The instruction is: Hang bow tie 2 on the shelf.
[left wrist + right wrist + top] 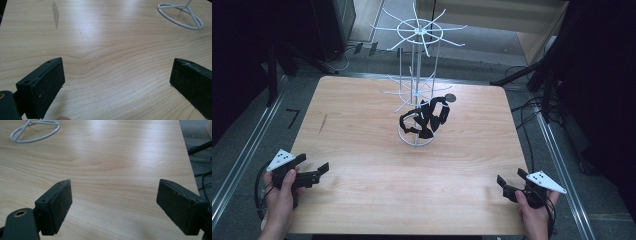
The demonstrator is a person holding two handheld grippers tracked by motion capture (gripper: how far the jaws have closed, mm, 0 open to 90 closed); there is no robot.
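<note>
Roughly midway between the wide-open, empty left gripper [316, 172] and right gripper [510, 186], the black straps [427, 119] are seen draped low on the white wire rack [417, 75], well ahead of both.

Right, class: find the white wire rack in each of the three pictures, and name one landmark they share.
High view: the white wire rack stands at the table's centre, toward the far edge, with black items hanging low on it.
Left gripper view: its round base ring sits at top right.
Right gripper view: the ring sits at top left.
Shared landmark: the wooden table.
</note>
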